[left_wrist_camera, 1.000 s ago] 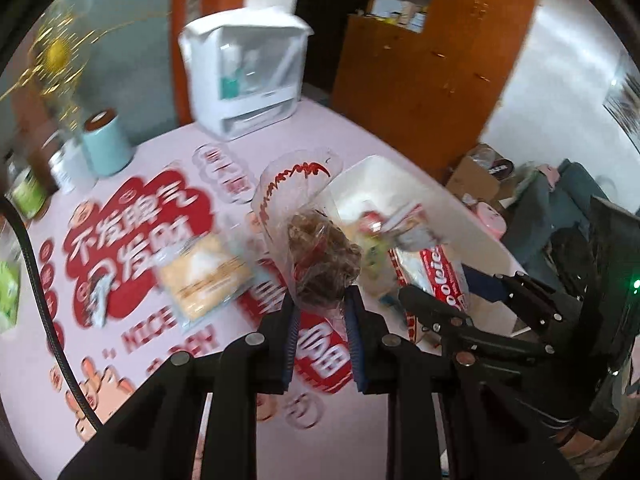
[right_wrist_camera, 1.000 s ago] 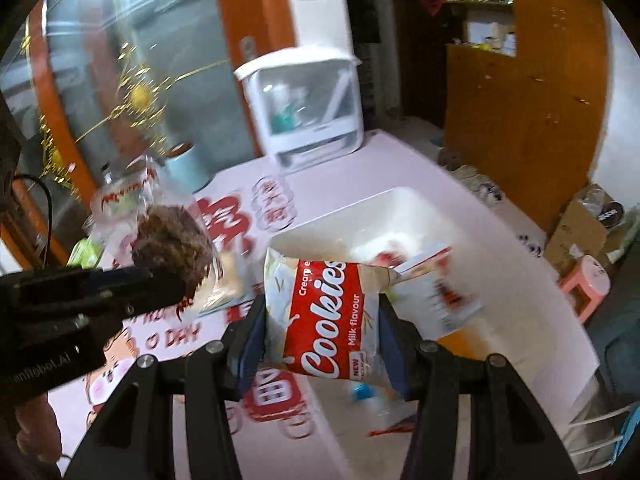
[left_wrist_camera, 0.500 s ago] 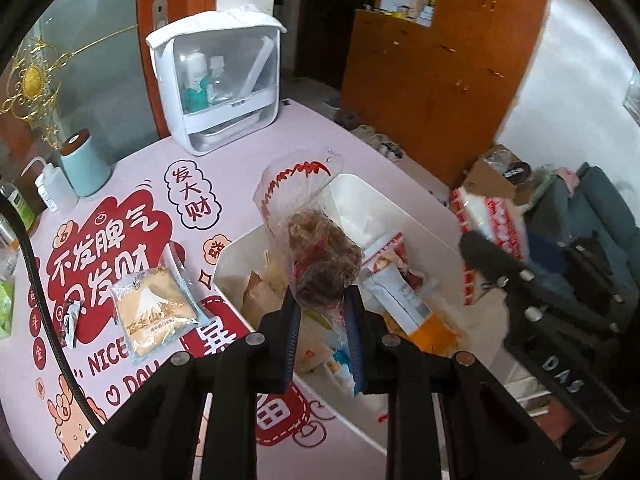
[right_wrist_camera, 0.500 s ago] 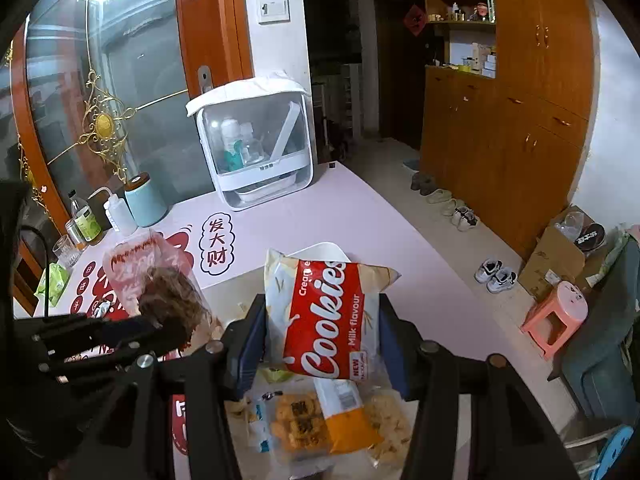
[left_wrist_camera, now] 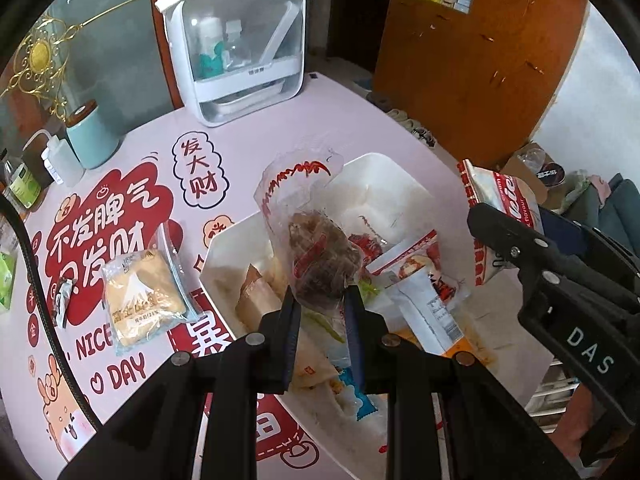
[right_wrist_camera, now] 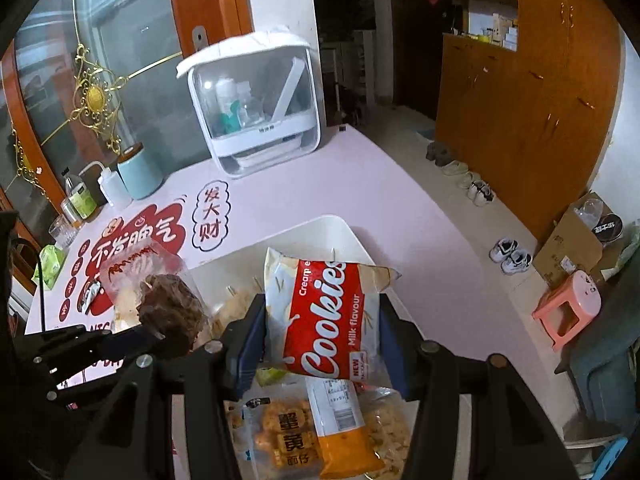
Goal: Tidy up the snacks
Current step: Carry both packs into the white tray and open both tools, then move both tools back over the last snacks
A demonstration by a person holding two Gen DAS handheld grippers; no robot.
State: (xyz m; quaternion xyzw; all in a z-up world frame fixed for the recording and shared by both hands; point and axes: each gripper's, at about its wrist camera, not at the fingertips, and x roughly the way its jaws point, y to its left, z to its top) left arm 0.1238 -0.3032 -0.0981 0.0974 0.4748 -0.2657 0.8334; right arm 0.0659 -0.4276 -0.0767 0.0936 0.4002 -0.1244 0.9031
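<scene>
My left gripper is shut on the lower end of a clear bag of brown snack, which stands upright above the white bin. My right gripper is shut on a red and white Cookies bag, held over the same bin. In the left wrist view that Cookies bag hangs at the bin's right side. Several packets lie in the bin, among them an orange one. A yellow pastry packet lies on the mat left of the bin.
A white lidded cabinet stands at the back of the pink table, with a teal canister and bottles to its left. A small dark wrapper lies near the pastry packet. Past the table's right edge are a pink stool and shoes.
Both grippers have moved from over the mat to above the bin, each still gripping its bag. The bin's packets now lie right under them.
</scene>
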